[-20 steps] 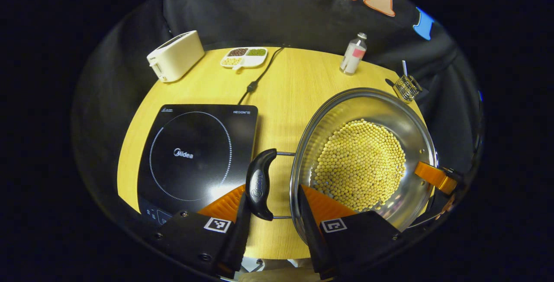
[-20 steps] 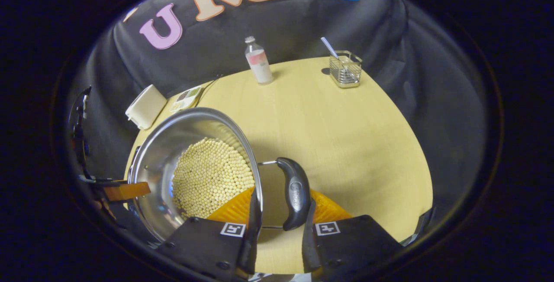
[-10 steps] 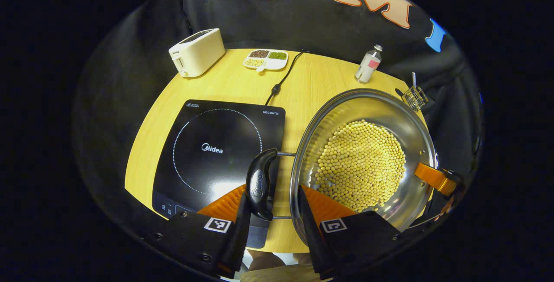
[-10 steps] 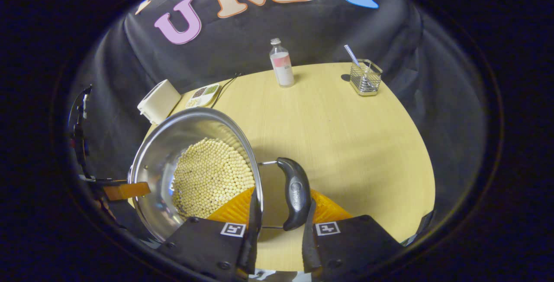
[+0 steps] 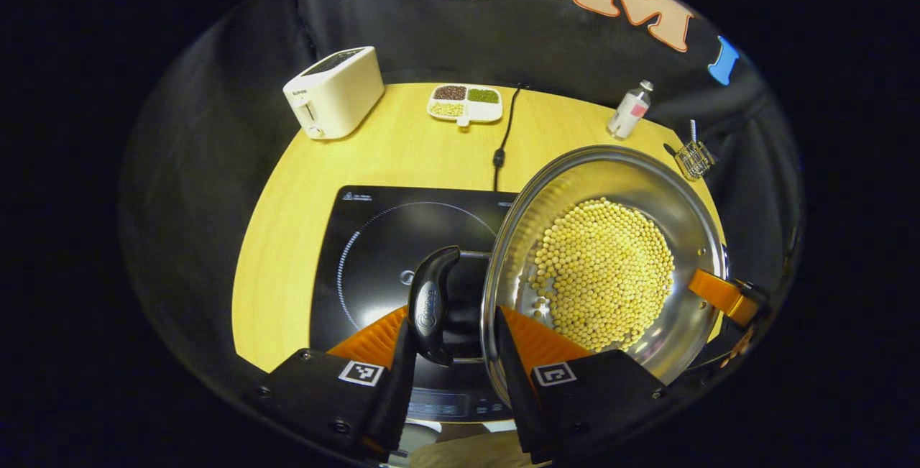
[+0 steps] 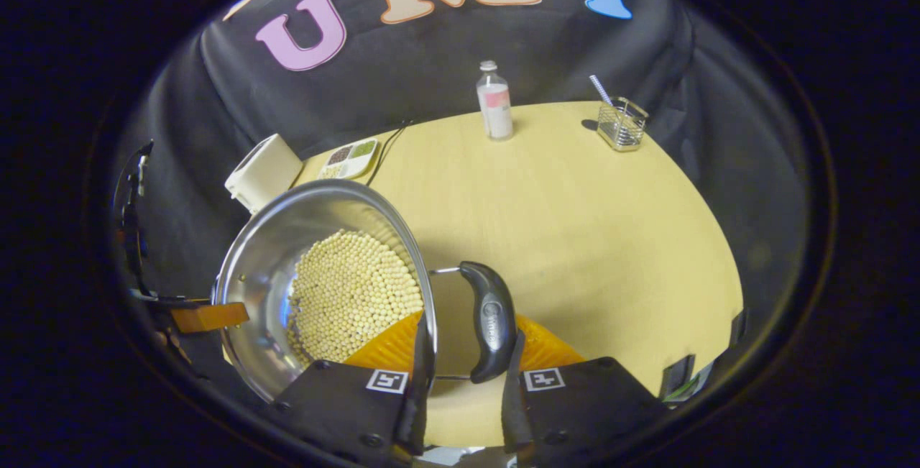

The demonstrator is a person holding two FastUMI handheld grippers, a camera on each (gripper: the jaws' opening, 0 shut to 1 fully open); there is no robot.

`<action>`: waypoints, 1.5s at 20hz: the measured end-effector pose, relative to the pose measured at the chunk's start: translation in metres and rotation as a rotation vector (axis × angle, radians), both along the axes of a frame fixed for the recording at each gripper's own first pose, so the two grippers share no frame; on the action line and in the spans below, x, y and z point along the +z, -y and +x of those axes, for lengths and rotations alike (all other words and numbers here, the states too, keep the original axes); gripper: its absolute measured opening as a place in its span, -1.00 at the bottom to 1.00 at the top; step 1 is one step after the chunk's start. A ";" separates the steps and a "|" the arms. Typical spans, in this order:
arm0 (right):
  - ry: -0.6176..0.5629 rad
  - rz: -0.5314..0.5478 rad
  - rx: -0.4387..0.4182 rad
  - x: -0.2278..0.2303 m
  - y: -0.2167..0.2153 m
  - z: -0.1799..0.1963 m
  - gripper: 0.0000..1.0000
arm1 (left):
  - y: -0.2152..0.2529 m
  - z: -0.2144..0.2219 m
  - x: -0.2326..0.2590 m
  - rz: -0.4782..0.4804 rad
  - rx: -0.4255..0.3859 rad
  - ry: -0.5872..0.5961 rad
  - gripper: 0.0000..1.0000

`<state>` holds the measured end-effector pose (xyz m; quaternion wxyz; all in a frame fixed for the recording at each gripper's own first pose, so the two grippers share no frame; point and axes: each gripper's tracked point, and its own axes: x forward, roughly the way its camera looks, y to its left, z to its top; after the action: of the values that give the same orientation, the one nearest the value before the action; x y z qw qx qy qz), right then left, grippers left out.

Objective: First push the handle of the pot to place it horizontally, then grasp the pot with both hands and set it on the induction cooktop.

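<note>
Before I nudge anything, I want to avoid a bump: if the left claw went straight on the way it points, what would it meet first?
Probably the induction cooktop, just beyond the left claw and the pot handle it straddles; depth is uncertain.

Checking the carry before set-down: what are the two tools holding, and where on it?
The pot, by its two black side handles: the left tool on one, the right tool on the other.

Bright overhead light, glare on the steel pot (image 5: 625, 173), soft shadows, strong fisheye bending, dim edges.
</note>
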<state>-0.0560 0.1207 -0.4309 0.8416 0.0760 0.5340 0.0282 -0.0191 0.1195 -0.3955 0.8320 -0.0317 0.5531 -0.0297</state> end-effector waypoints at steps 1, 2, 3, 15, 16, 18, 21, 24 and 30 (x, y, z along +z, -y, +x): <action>-0.003 -0.002 -0.006 -0.001 -0.013 -0.003 -0.13 | -0.011 0.001 -0.001 -0.002 -0.005 -0.006 0.22; -0.004 -0.005 -0.011 -0.001 -0.024 -0.006 -0.13 | -0.022 0.003 -0.002 -0.004 -0.006 -0.010 0.23; -0.006 -0.008 -0.014 -0.002 -0.034 -0.008 -0.13 | -0.032 0.002 -0.003 -0.005 -0.007 -0.016 0.23; -0.055 -0.021 0.012 -0.022 -0.131 -0.009 -0.13 | -0.120 0.010 -0.023 -0.009 0.024 -0.070 0.27; -0.061 -0.018 0.015 -0.024 -0.137 -0.009 -0.13 | -0.126 0.010 -0.025 -0.005 0.026 -0.074 0.27; -0.075 -0.015 0.016 -0.029 -0.148 -0.009 -0.13 | -0.135 0.013 -0.031 0.002 0.027 -0.082 0.22; -0.094 -0.017 0.015 -0.036 -0.160 -0.009 -0.24 | -0.145 0.015 -0.037 0.004 0.031 -0.099 0.27; -0.109 -0.022 0.018 -0.042 -0.167 -0.010 -0.13 | -0.148 0.015 -0.043 0.003 0.034 -0.111 0.23; -0.110 -0.022 0.019 -0.048 -0.171 -0.010 -0.12 | -0.151 0.018 -0.049 -0.003 0.042 -0.101 0.23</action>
<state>-0.0660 0.2913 -0.4790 0.8114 0.0631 0.5805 0.0262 -0.0015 0.2710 -0.4442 0.8034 -0.0461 0.5935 -0.0115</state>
